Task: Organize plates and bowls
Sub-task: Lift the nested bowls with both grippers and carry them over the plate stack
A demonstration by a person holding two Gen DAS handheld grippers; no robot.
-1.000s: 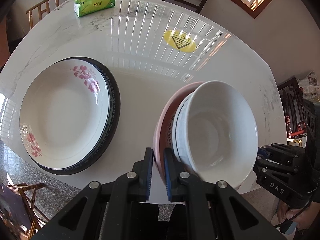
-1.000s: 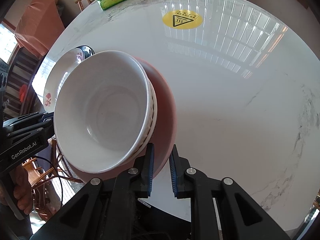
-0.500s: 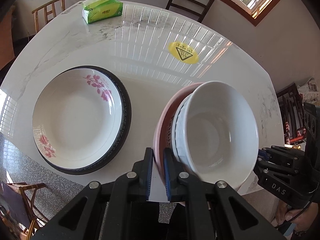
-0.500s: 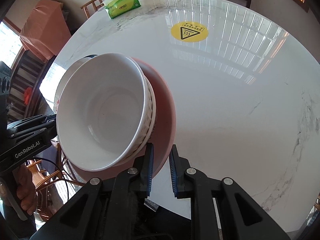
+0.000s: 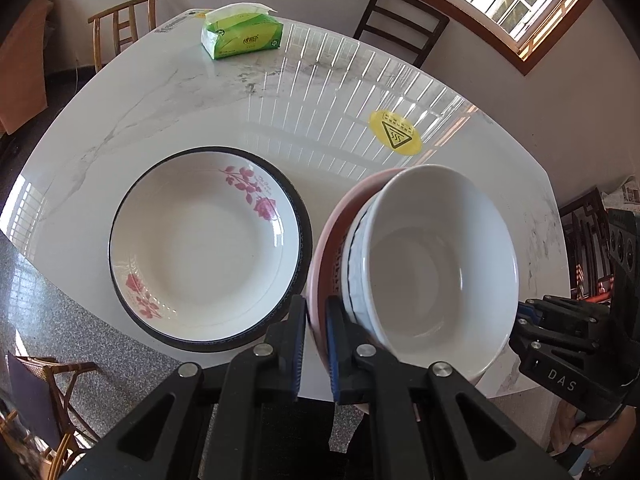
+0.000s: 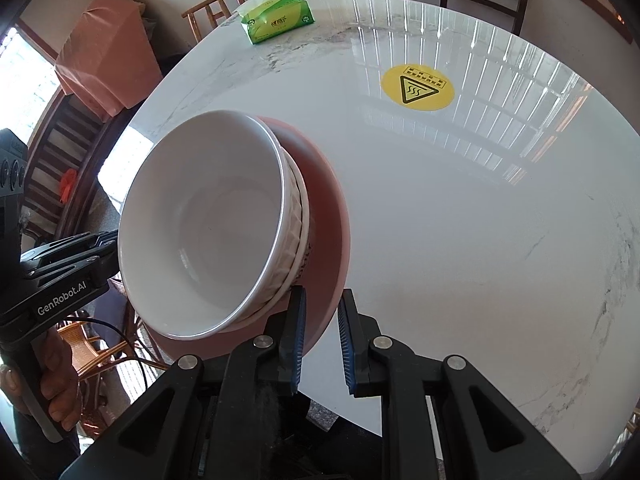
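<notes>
Crockery here looks rigid, glossy, breakable and likely heavy: white bowls (image 5: 436,264) nested on a pink plate (image 6: 332,240), held off the marble table (image 6: 460,200) beside the flowered plate (image 5: 204,244). Left gripper (image 5: 316,340) and right gripper (image 6: 320,340) each clamp the pink rim at opposite edges, probably the best hold. How many bowls nest is unclear.

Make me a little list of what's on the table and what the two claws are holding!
held stack: white bowl nested in another bowl, on a pink plate
left claw: shut on the pink plate's rim
right claw: shut on the opposite rim
on the table: flowered plate sitting in a dark-rimmed plate
far end: green tissue pack
table mark: yellow warning sticker
</notes>
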